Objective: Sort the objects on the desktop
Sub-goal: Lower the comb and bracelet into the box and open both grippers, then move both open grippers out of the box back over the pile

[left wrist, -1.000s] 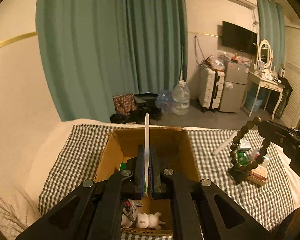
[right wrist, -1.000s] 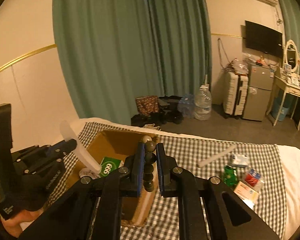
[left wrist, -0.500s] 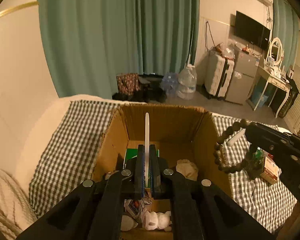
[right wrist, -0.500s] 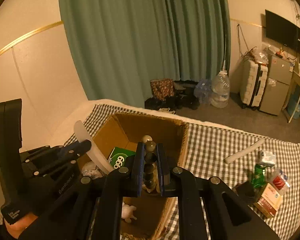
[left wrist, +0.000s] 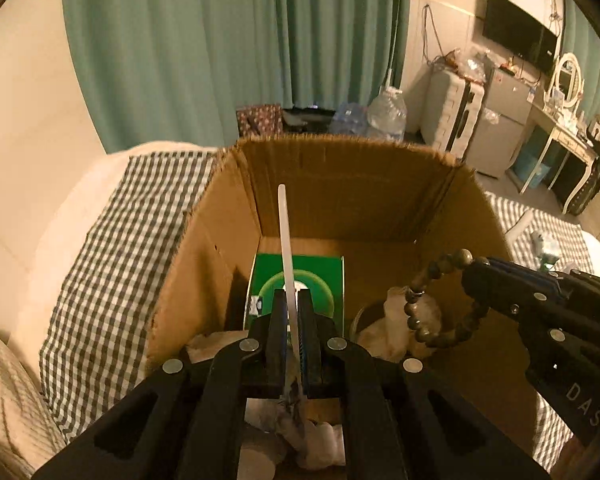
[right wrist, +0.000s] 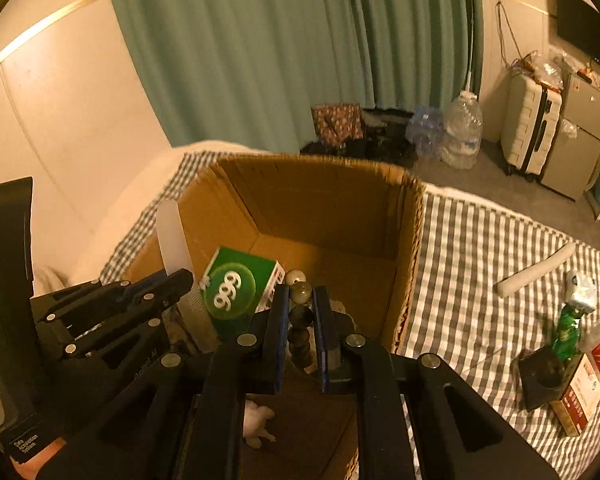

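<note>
- Gripping a thin white plastic strip (left wrist: 287, 248), the left gripper (left wrist: 291, 320) has its jaws pressed together on the strip's lower end; the strip stands up and forward over the open cardboard box (left wrist: 340, 184).
- Pinching a bead bracelet (right wrist: 300, 320), the right gripper (right wrist: 301, 332) has its jaws clamped on the beads, with two beads showing above the fingertips and the string running down between the pads.
- From the left wrist view the bracelet (left wrist: 440, 300) hangs as a loop from the right gripper (left wrist: 476, 276), inside the box's right half, above a round container holding pale crumpled material.
- From the right wrist view the left gripper (right wrist: 180, 276) points into the box's left side, the strip (right wrist: 172, 236) rising past the box's left wall.
- A green box printed "999" (right wrist: 236, 288) lies on the box floor toward the far left corner; a small white toy figure (right wrist: 258, 424) lies near the front.
- The box sits on a checked cloth (right wrist: 480, 264), which also carries a white tube (right wrist: 536, 270), a green packet (right wrist: 566, 328), a red-and-white carton (right wrist: 580, 396) and a dark object, all well apart from the box on the right.
</note>
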{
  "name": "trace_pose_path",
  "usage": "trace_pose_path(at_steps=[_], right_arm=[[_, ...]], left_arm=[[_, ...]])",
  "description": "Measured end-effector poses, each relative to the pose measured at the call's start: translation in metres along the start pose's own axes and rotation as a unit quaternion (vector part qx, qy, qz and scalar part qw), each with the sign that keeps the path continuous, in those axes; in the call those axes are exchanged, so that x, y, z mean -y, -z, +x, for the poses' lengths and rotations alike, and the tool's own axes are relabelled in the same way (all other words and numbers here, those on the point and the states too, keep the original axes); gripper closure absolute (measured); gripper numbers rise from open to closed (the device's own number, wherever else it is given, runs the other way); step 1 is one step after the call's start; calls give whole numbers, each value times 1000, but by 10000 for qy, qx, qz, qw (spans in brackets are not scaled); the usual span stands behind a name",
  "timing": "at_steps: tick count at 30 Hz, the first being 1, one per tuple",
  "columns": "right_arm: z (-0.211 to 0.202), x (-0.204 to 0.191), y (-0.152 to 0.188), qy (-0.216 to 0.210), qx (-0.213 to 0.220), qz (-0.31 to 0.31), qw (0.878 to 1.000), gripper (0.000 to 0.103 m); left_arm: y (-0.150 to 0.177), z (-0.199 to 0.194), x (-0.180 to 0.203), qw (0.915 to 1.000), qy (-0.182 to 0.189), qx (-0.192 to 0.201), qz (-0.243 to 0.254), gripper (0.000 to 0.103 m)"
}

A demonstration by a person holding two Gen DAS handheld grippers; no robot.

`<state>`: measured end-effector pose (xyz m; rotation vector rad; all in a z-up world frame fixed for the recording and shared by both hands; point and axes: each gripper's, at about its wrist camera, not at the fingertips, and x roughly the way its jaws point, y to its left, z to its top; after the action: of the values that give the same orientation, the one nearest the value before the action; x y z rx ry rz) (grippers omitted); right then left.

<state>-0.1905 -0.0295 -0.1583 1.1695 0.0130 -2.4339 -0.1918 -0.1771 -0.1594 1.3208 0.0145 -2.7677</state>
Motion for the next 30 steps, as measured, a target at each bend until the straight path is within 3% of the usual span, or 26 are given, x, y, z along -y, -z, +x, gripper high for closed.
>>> trace_pose_path(at_steps=[5, 11, 12, 14, 15, 16, 24, 30], right_arm=[[13, 5, 4, -56, -268, 29, 9996, 91], [5, 1, 1, -2, -253, 37, 9997, 89], [2, 1, 1, 2, -231, 35, 9997, 86], [-7, 0, -3, 29, -156, 32, 9999, 79], [-12, -1, -4, 52, -107, 34, 9999, 75], [-19, -1, -4, 68, -42, 42, 10000, 74], [-79, 1, -9, 222, 445, 55, 9987, 69], [-130, 10, -10, 375, 875, 164, 9953, 61]], left_arm=[[3, 7, 1, 9999, -49, -103, 24, 99], [1, 0, 1, 9999, -76, -45, 54, 92], [0, -4, 2, 10000, -48, -1, 57, 87], [-5, -13, 3, 9999, -100, 99, 75, 69], [-6, -20, 4, 9997, -153, 189, 90, 53], [-7, -26, 5, 9994, -167, 271, 98, 47], [-18, -78, 12, 9973, -204, 705, 83, 45], [-26, -117, 21, 9937, -206, 1093, 147, 29]])
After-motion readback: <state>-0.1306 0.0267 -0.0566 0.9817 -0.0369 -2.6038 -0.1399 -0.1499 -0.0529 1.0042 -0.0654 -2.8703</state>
